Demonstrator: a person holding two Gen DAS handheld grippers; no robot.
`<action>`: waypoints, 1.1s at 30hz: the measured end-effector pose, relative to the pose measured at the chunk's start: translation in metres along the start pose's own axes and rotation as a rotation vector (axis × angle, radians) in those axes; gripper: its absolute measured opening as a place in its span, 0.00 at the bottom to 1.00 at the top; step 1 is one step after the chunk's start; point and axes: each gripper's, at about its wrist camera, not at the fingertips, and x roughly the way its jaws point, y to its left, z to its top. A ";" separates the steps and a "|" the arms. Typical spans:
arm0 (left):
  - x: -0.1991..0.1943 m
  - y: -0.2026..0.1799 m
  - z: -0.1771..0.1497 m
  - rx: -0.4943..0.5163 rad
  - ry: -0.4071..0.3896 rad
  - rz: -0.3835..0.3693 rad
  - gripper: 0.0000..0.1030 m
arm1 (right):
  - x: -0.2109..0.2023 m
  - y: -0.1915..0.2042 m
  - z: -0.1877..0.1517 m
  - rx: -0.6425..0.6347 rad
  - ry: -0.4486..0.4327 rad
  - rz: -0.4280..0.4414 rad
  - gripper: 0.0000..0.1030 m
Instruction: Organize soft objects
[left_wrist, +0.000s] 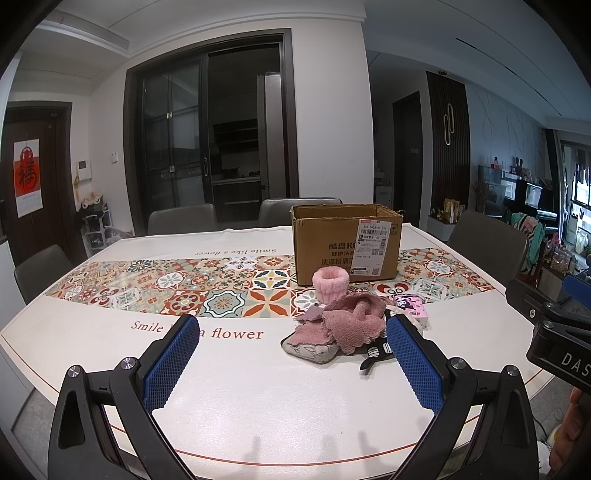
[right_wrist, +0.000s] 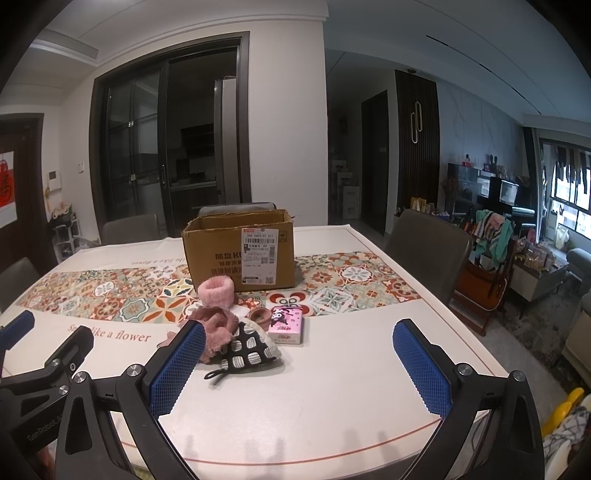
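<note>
A heap of soft things lies mid-table: a dusty-pink fluffy cloth (left_wrist: 351, 319) (right_wrist: 218, 325) draped over a grey pad (left_wrist: 310, 349), a black-and-white patterned mitt (right_wrist: 247, 349) (left_wrist: 378, 350), a pink fluffy band (left_wrist: 330, 285) (right_wrist: 216, 291) standing upright, and a pink tissue pack (left_wrist: 412, 308) (right_wrist: 286, 324). Behind them stands an open cardboard box (left_wrist: 345, 243) (right_wrist: 238, 254). My left gripper (left_wrist: 291, 334) is open, short of the heap. My right gripper (right_wrist: 299, 338) is open too, with the mitt just beyond its left finger. Neither holds anything.
The table (left_wrist: 240, 387) (right_wrist: 332, 387) carries a white cloth with a patterned tile band. Grey chairs (left_wrist: 181, 218) (right_wrist: 424, 243) ring the far and right sides. The right gripper's body (left_wrist: 554, 325) shows at the left view's right edge.
</note>
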 end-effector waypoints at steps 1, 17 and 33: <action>0.000 0.000 0.000 0.000 0.000 0.000 1.00 | 0.001 0.001 -0.002 0.000 -0.001 0.000 1.00; 0.003 0.001 0.001 0.002 0.012 -0.020 1.00 | 0.009 0.004 -0.005 -0.003 0.018 0.015 1.00; 0.051 -0.009 0.000 0.076 0.035 -0.090 1.00 | 0.060 0.014 -0.012 -0.030 0.110 0.106 1.00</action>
